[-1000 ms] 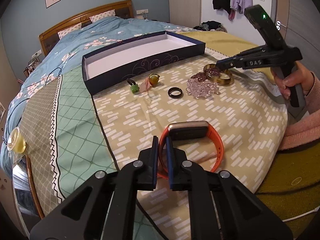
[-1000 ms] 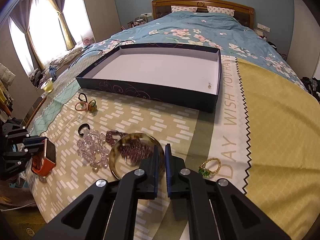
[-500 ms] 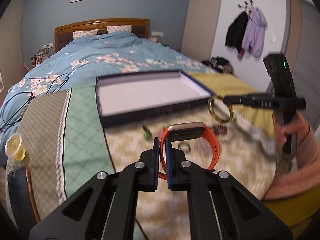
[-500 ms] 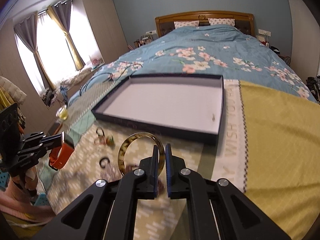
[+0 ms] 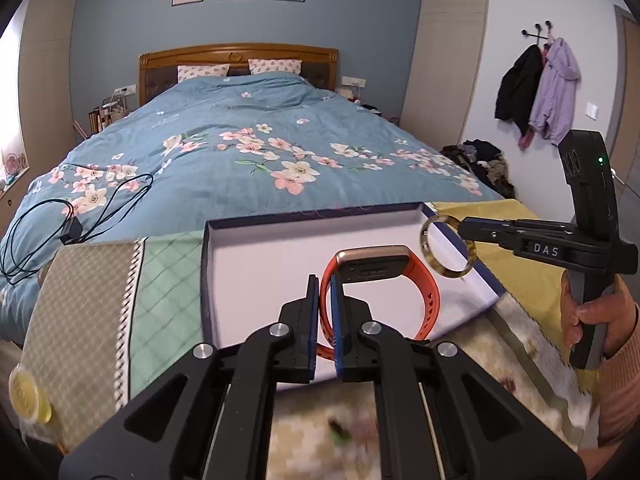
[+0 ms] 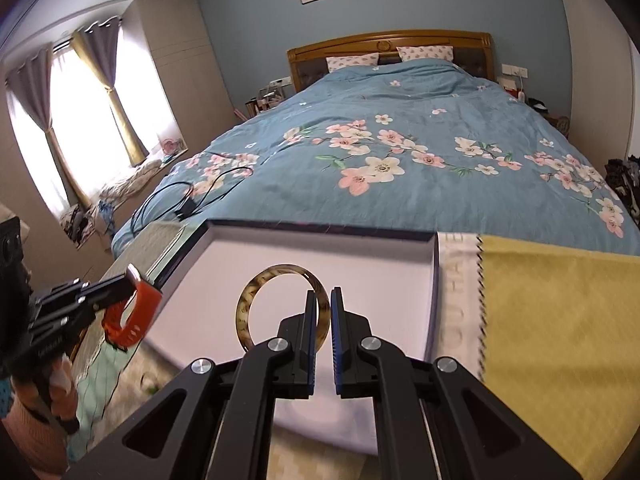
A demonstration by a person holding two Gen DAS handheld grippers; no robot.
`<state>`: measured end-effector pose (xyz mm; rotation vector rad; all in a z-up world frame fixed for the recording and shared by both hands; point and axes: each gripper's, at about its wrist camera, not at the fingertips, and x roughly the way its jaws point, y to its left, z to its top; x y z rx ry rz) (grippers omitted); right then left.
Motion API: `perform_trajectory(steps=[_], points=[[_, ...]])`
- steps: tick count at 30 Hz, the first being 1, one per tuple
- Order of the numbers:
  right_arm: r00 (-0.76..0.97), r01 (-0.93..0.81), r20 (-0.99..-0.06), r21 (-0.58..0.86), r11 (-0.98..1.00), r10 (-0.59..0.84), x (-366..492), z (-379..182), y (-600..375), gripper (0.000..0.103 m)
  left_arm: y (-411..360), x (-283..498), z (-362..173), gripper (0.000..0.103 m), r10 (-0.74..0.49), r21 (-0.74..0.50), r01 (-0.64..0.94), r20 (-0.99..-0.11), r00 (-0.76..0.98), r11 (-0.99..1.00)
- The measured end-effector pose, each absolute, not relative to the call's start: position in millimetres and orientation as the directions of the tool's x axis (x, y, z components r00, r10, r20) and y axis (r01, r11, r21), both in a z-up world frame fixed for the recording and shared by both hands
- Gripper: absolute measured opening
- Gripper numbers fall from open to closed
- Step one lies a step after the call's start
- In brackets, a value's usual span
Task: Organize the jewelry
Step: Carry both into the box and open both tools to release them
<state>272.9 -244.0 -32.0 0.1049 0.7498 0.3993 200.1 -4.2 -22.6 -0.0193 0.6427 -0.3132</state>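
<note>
Two hand-held grippers hang over an open, dark-sided box (image 5: pixel 460 236) with a white floor, set at the near end of a bed covered in a blue floral quilt (image 5: pixel 256 152). The left gripper (image 5: pixel 325 280) is clamped on the strap of an orange wristband (image 5: pixel 430 300) — its metallic face is turned toward the far headboard — held above the box's near half. The right gripper (image 6: pixel 323 296) pinches a mottled amber bangle (image 6: pixel 248 304) by its rim, the ring standing upright over the box's white floor. A black cable (image 5: pixel 108 200) lies coiled on the quilt at far left; the patterned blanket (image 5: pixel 92 280) under the box is blurred near the cameras.
</note>
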Motion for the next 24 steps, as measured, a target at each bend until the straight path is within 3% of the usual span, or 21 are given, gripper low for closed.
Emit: perform_trajectory(steps=[24], points=[[0.552,-0.17,-0.784,0.23,0.958,0.285,374.1,-76.0,-212.7,0.006,-31.0,368.6,-73.4,0.007,-0.145,-0.038,0.183,-0.774,0.617,0.982]])
